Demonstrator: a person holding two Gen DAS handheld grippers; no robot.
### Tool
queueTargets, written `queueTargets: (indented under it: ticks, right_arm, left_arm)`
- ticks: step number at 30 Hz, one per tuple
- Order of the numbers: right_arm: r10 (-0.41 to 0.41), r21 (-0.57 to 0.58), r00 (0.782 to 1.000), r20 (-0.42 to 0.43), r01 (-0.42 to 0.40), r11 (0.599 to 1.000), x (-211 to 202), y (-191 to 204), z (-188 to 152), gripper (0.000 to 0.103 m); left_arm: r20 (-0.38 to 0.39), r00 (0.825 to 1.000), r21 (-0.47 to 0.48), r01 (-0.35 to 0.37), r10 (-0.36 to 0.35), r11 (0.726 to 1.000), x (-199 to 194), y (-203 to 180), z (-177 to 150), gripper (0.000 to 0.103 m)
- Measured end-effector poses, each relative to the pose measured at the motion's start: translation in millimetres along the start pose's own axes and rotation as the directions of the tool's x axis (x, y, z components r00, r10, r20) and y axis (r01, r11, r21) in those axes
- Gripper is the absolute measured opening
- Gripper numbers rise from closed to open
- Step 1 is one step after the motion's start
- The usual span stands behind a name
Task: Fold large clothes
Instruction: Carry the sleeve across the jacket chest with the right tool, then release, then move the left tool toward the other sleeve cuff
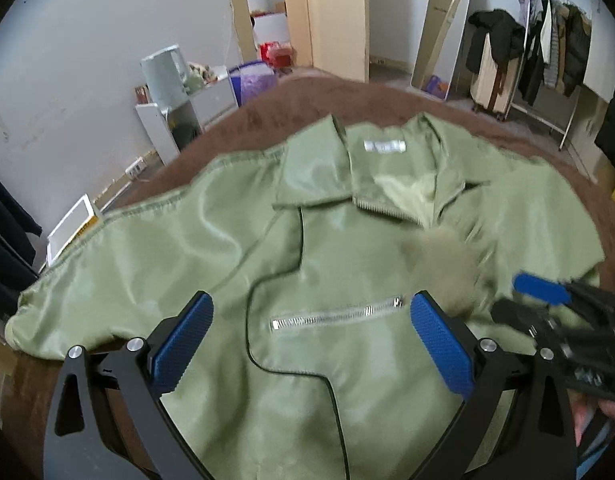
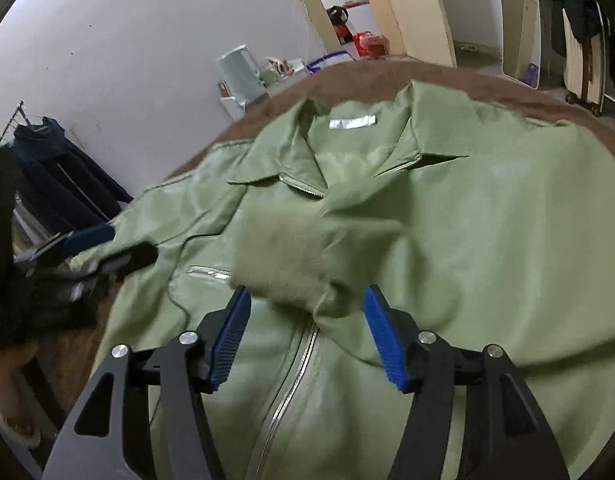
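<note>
Green jacket (image 1: 315, 240) lies front-up, spread across the brown bed (image 1: 267, 108). Right gripper (image 2: 307, 304) released, jaws astride the folded-in knit cuff (image 2: 283, 256). Left gripper (image 1: 311, 316) released over the chest zipper (image 1: 335, 314); its sleeve runs toward the bed's left edge, nearer that hand.

Two hand-held grippers, black frames with blue pads

The left gripper (image 1: 311, 342) has two matte black arms with triangular cut-outs, each pinned by round silver screws (image 1: 134, 345), and its jaws carry bright blue pads (image 1: 441, 346) with a fine diamond-knurled face. The right gripper (image 2: 307, 336) is built the same way: black arms, silver screw heads (image 2: 188, 337), and blue pads (image 2: 385, 340) seen edge-on, showing ribbed teeth. In the left wrist view the right gripper appears blurred, black with one blue finger and small metal fittings. In the right wrist view a dark sleeve (image 2: 3, 240) covers the person's arm at the left edge.
</note>
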State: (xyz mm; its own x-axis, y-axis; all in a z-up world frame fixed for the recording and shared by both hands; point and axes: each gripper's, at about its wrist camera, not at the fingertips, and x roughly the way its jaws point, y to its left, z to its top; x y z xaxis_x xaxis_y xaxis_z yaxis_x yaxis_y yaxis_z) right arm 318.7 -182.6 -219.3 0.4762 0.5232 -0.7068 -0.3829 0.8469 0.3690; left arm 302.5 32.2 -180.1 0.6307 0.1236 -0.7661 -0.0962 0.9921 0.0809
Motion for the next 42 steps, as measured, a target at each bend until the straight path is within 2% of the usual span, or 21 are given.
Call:
queueTargets:
  ticks: [5,8,11,13,15,20,24,28,31,33,38,42]
  right_arm:
    - [-0.082,0.036,0.995,0.058,0.08,0.996,-50.6,-22.7,-4.8,0.062]
    - [-0.155,0.078,0.987,0.046,0.151,0.986,-74.9,-52.4,-3.9,0.059]
    - [-0.225,0.121,0.973,0.058,0.217,0.969,-93.1,-84.6,-4.5,0.041]
    - [-0.255,0.143,0.965,0.051,0.246,0.959,-99.3,-105.0,-3.7,0.015]
    - [-0.267,0.16,0.962,0.05,0.256,0.953,-101.3,-119.4,-2.5,0.01]
    - [-0.314,0.16,0.947,0.067,0.301,0.94,-101.7,-149.1,11.8,0.009]
    - [-0.339,0.163,0.94,0.032,0.33,0.93,-82.7,-172.8,17.6,0.013]
    - [-0.339,0.162,0.941,-0.025,0.338,0.927,-56.5,-190.9,5.0,0.017]
    - [-0.362,0.106,0.931,-0.048,0.365,0.925,-38.6,-190.2,-1.4,0.017]
    - [-0.369,0.084,0.928,-0.044,0.372,0.925,-33.0,-189.2,-2.2,0.017]
    - [-0.333,0.118,0.943,-0.009,0.332,0.936,-32.7,-195.5,-5.9,0.017]
    - [-0.349,0.108,0.937,-0.009,0.348,0.931,-32.1,-191.6,-4.7,0.017]
  left_arm:
    - [0.013,0.998,0.01,0.06,-0.06,0.998,-7.6,-6.7,16.8,0.097]
    - [0.01,0.995,0.026,0.096,-0.096,0.995,-3.2,-24.5,21.0,0.097]
    - [0.013,0.991,0.052,0.135,-0.136,0.989,2.0,-48.8,21.1,0.097]
    - [0.009,0.984,0.067,0.174,-0.175,0.982,6.5,-66.9,21.3,0.097]
    - [0.008,0.978,0.072,0.209,-0.21,0.975,10.4,-81.2,21.4,0.097]
    - [-0.012,0.962,0.079,0.273,-0.273,0.959,35.8,-122.2,21.0,0.097]
    - [-0.051,0.965,0.106,0.261,-0.256,0.96,59.4,-141.1,13.1,0.097]
    - [-0.105,0.968,0.103,0.237,-0.226,0.966,88.4,-142.9,-1.9,0.097]
    - [-0.137,0.969,0.118,0.223,-0.207,0.968,101.6,-138.1,-11.6,0.097]
    - [-0.118,0.97,0.12,0.225,-0.211,0.967,100.9,-135.6,-13.9,0.098]
    - [-0.083,0.974,0.121,0.221,-0.212,0.968,99.9,-134.5,-21.0,0.098]
    - [-0.074,0.974,0.117,0.22,-0.212,0.969,99.8,-133.8,-21.2,0.097]
